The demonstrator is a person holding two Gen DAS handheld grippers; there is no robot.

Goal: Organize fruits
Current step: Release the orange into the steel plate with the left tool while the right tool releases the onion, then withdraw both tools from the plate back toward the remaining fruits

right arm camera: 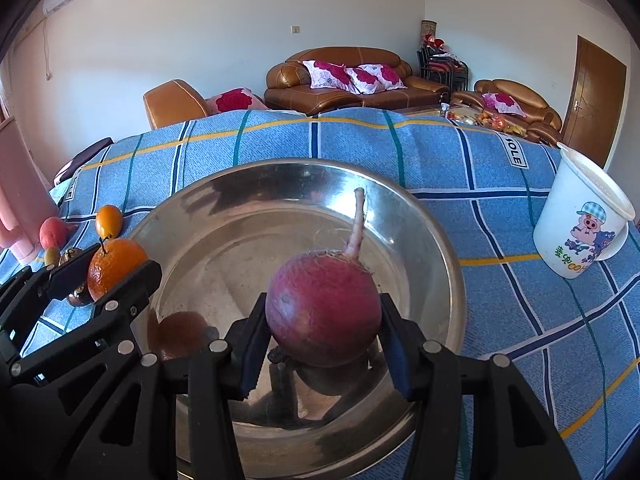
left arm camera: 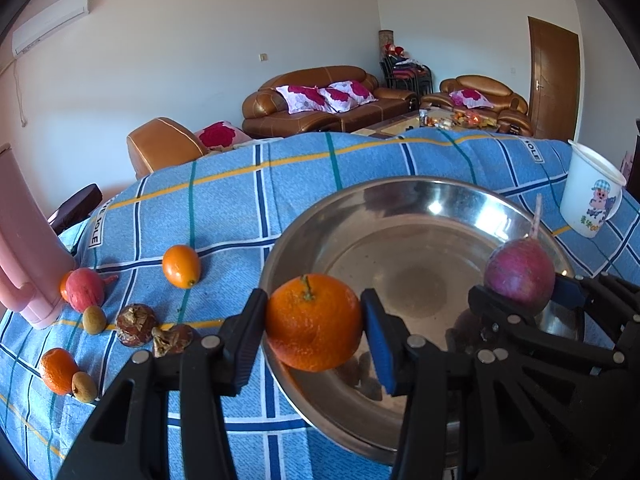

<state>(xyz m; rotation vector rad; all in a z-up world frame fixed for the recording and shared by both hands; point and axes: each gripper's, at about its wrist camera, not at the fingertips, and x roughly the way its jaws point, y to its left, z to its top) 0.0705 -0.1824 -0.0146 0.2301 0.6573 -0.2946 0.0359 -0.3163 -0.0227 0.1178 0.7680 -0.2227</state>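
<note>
My left gripper (left arm camera: pixel 314 322) is shut on an orange mandarin (left arm camera: pixel 314 322) and holds it over the left rim of a steel bowl (left arm camera: pixel 420 200). My right gripper (right arm camera: pixel 323 316) is shut on a red-purple radish (right arm camera: pixel 323 312) with a pale root, held above the bowl (right arm camera: pixel 280 184). The right gripper also shows in the left wrist view (left arm camera: pixel 520 290), and the left gripper in the right wrist view (right arm camera: pixel 116 270). The bowl holds nothing else that I can see.
On the blue checked cloth (left arm camera: pixel 240 184) left of the bowl lie an orange kumquat (left arm camera: pixel 181 266), a second red radish (left arm camera: pixel 85 288), another mandarin (left arm camera: pixel 58 371), small brown fruits (left arm camera: pixel 136 325) and a pink jug (left arm camera: pixel 24 248). A white cartoon cup (right arm camera: pixel 580 220) stands at the right.
</note>
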